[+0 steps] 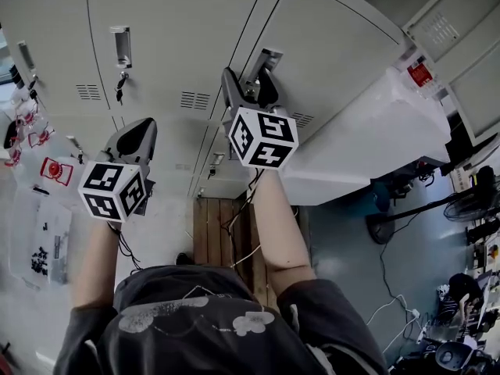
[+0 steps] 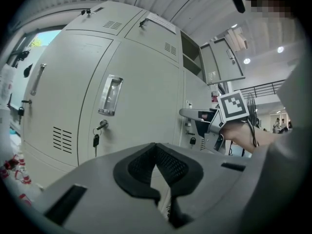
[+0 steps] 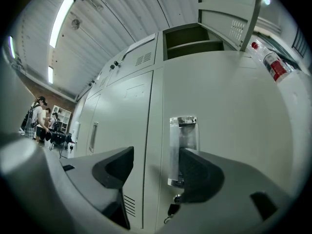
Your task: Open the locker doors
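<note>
A bank of grey lockers (image 1: pixel 172 45) stands before me. My right gripper (image 1: pixel 251 83) is open at the chrome recessed handle (image 1: pixel 264 58) of one door (image 1: pixel 336 53). In the right gripper view its right pad (image 3: pixel 200 175) covers the lower part of that handle (image 3: pixel 183 135); whether it touches I cannot tell. The left pad (image 3: pixel 116 165) stands clear of the door, and a key (image 3: pixel 172 209) hangs below. My left gripper (image 1: pixel 143 127) is held back from the neighbouring door (image 2: pixel 131 96), its pads (image 2: pixel 171 165) closed together on nothing. That door's handle (image 2: pixel 110 95) and key (image 2: pixel 96 139) lie ahead of it.
A white wrapped block (image 1: pixel 367 147) juts out at the right, beside the door. An upper locker (image 3: pixel 192 38) is open, with a red-labelled bottle (image 3: pixel 273 66) nearby. A wooden pallet (image 1: pixel 223 233) lies on the floor below. Bags with red parts (image 1: pixel 51 170) hang at the left. A fan (image 1: pixel 469 205) stands far right.
</note>
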